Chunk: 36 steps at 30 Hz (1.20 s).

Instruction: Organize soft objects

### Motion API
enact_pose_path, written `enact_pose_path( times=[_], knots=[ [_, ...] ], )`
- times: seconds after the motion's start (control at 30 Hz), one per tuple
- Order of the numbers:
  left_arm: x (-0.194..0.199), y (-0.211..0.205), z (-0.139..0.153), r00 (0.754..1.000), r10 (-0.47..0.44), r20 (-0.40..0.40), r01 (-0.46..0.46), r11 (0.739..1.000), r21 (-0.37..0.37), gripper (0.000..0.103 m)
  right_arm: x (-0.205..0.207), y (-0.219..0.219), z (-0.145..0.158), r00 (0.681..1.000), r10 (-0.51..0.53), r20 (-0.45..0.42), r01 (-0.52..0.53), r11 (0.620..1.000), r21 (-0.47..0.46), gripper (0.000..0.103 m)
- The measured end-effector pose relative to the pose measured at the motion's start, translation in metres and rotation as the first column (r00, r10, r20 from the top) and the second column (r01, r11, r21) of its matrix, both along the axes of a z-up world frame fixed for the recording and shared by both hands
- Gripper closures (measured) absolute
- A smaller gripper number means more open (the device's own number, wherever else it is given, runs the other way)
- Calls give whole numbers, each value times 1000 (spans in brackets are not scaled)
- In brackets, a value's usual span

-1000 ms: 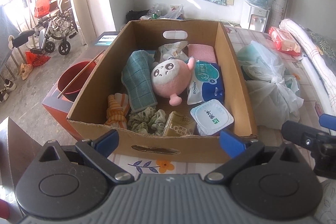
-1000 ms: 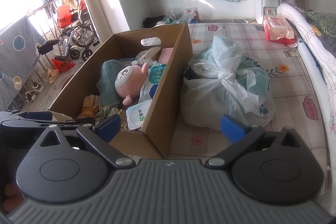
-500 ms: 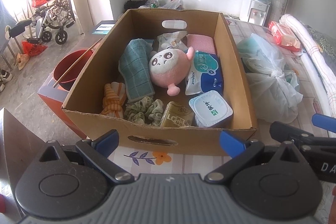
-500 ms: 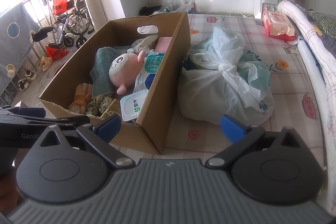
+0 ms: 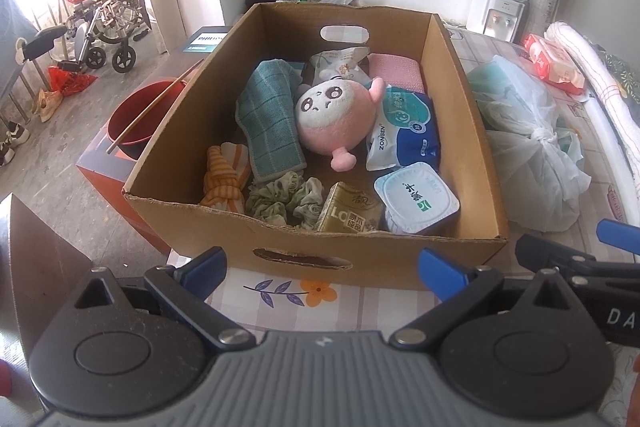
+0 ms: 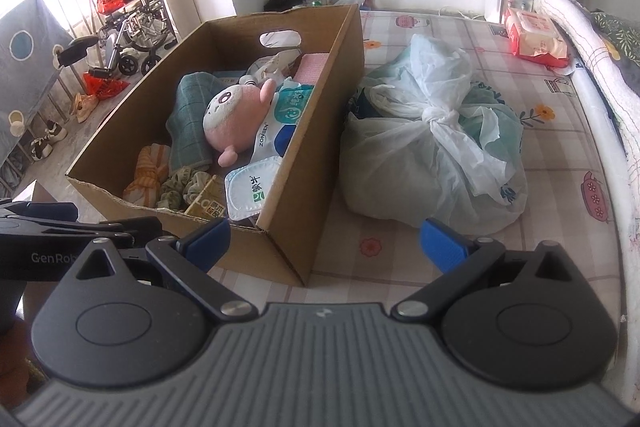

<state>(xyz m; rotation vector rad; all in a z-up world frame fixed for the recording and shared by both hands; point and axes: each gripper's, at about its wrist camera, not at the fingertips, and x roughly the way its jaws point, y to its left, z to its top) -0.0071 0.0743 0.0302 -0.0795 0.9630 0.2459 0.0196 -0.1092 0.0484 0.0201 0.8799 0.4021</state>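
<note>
Left gripper (image 5: 322, 263): jaws apart, empty, lower centre, facing cardboard box (image 5: 360, 259).
Right gripper (image 6: 324, 241): likewise spread (nothing held).
Plush (image 5: 334, 117): mid-box, reachable.

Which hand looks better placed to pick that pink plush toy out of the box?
Probably left: the left gripper, open, faces the cardboard box and pink plush toy squarely. The right gripper sits nearer the tied plastic bag.

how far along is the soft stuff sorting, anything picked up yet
Nothing looks sorted yet. The pink plush, teal cloth, striped orange cloth and green scrunchies lie mixed with tissue packs in the cardboard box. Nothing is in hand: the left gripper and right gripper are both open and empty, short of the box. All the picking is left.
</note>
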Motion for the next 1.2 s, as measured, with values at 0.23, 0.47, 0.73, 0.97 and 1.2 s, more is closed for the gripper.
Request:
enact_pose_path(
  times=[0.23,0.47,0.73,0.97,1.2],
  knots=[
    [-3,4,-6,1000,10,-29,-10,1000,-10,1,-1,5,-6,1000,9,-22,-9,1000,-13,1],
    [-1,7,-10,999,14,-48,-15,1000,-15,1,1,8,-11,999,9,-44,-10,1000,-16,1],
    [0,8,-15,998,14,-67,-15,1000,-24,1,3,9,-15,998,0,-70,-2,1000,-22,1],
    [2,9,-18,996,12,-84,-15,999,-29,1,5,10,-18,996,-4,-85,2,1000,-25,1],
    [4,8,-21,995,16,-96,-18,999,-29,1,7,11,-22,995,-5,-96,3,1000,-27,1]
  ],
)
